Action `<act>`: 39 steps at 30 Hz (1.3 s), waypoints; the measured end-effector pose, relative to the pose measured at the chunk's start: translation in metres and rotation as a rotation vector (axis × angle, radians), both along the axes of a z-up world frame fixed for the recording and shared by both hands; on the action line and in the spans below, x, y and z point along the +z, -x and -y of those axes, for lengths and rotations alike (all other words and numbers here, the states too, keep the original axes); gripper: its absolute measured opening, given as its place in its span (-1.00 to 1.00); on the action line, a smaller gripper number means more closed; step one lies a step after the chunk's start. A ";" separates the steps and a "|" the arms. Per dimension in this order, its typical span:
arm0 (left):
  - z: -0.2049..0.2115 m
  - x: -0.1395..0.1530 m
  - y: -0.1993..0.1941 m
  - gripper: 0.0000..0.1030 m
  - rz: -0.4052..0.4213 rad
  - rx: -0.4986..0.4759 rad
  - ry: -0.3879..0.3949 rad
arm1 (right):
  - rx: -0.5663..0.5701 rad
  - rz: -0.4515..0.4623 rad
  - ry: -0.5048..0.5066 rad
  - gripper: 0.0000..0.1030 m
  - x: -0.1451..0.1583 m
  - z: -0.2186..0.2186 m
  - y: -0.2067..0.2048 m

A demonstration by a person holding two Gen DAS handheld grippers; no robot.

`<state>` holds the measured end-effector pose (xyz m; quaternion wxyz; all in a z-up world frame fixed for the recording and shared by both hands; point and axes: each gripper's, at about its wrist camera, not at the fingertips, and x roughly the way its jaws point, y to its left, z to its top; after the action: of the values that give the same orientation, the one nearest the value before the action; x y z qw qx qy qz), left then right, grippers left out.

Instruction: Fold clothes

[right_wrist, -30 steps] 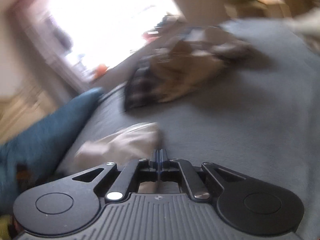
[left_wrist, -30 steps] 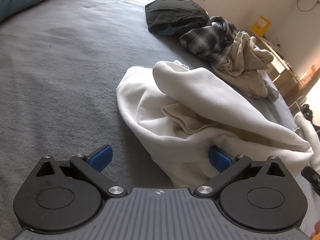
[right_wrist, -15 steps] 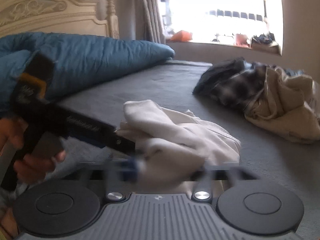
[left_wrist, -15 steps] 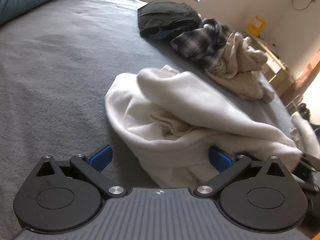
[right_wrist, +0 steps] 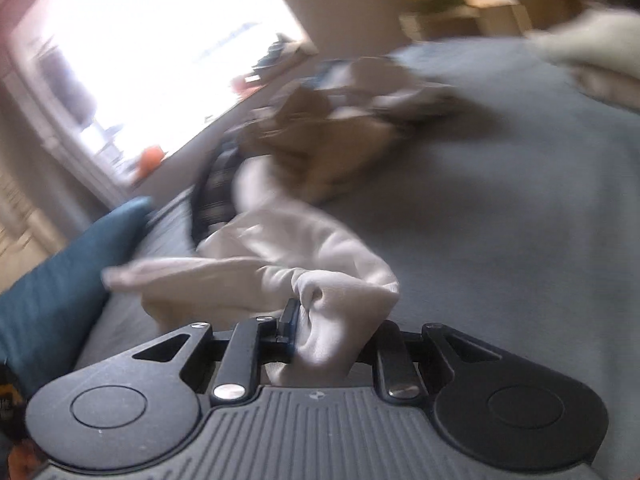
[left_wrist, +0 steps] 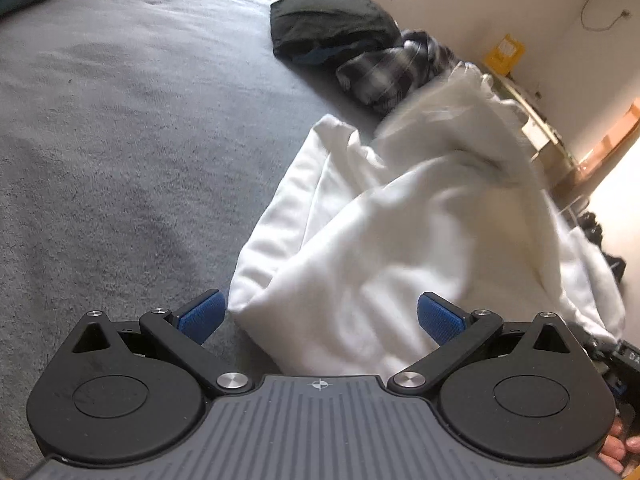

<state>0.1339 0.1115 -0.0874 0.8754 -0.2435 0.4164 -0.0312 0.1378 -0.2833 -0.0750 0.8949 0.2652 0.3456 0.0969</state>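
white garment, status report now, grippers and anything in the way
Left gripper open, empty. Right gripper shut on white garment. Plaid shirt and dark bundle beyond it, apart.

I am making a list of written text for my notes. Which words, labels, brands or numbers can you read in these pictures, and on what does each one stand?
"DA": white letters, cut off by the edge, on the right gripper.
Yellow box by the wall: dark print, too small to read.
Nothing else carries readable text; the right wrist view is blurred.
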 end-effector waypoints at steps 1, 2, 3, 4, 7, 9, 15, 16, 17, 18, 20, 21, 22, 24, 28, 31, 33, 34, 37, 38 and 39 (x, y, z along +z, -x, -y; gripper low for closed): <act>0.001 -0.001 0.000 1.00 -0.002 -0.003 -0.008 | -0.034 -0.027 -0.004 -0.64 -0.006 0.008 0.005; 0.002 -0.002 0.000 1.00 -0.004 -0.007 -0.017 | -0.068 -0.055 -0.005 -0.64 -0.012 0.015 0.011; 0.003 -0.003 0.000 1.00 -0.005 -0.008 -0.025 | -0.100 -0.085 -0.010 -0.64 -0.018 0.022 0.016; 0.005 -0.003 0.000 1.00 -0.007 -0.010 -0.034 | -0.132 -0.116 -0.028 -0.64 -0.025 0.029 0.020; 0.008 -0.004 -0.002 1.00 -0.011 -0.018 -0.071 | -0.197 -0.175 -0.100 -0.65 -0.044 0.045 0.031; 0.011 -0.002 -0.001 0.99 -0.005 -0.021 -0.108 | -0.194 -0.178 -0.113 -0.64 -0.047 0.048 0.033; 0.023 0.022 0.005 0.98 0.099 -0.068 -0.237 | -0.182 -0.210 -0.083 -0.10 -0.034 0.064 0.043; 0.027 0.026 0.004 0.99 0.120 -0.091 -0.252 | -0.192 -0.208 -0.073 -0.09 -0.031 0.068 0.048; 0.030 0.030 0.003 0.99 0.140 -0.114 -0.267 | -0.201 -0.199 -0.057 -0.08 -0.027 0.073 0.055; 0.033 0.032 0.001 0.99 0.150 -0.138 -0.272 | -0.211 -0.181 -0.034 -0.08 -0.021 0.077 0.062; 0.044 0.036 -0.006 1.00 0.163 -0.192 -0.269 | -0.212 -0.134 0.017 -0.02 -0.011 0.082 0.069; 0.050 0.036 -0.011 1.00 0.165 -0.224 -0.264 | -0.190 -0.112 0.038 -0.01 -0.006 0.080 0.066; 0.057 0.036 -0.016 1.00 0.166 -0.255 -0.260 | -0.161 -0.091 0.059 0.00 -0.002 0.076 0.062; 0.072 0.034 -0.025 1.00 0.173 -0.308 -0.263 | -0.091 -0.048 0.083 0.07 0.006 0.066 0.048; 0.104 0.033 -0.039 1.00 0.194 -0.415 -0.318 | 0.092 0.037 0.073 0.38 0.016 0.034 0.001; 0.126 0.033 -0.048 1.00 0.213 -0.488 -0.370 | 0.194 0.051 0.104 0.42 0.011 0.012 -0.041; 0.138 0.033 -0.053 1.00 0.230 -0.527 -0.419 | 0.246 0.036 0.139 0.42 0.001 -0.002 -0.074; 0.144 0.032 -0.054 1.00 0.241 -0.545 -0.443 | 0.262 0.023 0.159 0.42 -0.005 -0.008 -0.089; 0.155 0.027 -0.061 0.94 0.240 -0.560 -0.479 | 0.320 0.001 0.192 0.40 -0.016 -0.027 -0.124; 0.158 0.026 -0.063 0.90 0.236 -0.561 -0.475 | 0.336 0.003 0.201 0.40 -0.019 -0.033 -0.130; 0.160 0.026 -0.065 0.90 0.235 -0.554 -0.465 | 0.353 0.005 0.210 0.39 -0.021 -0.040 -0.137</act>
<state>0.1993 -0.0486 -0.0618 0.9076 0.0886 0.3590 -0.1989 0.2750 -0.2432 -0.0965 0.8876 0.1055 0.3927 0.2164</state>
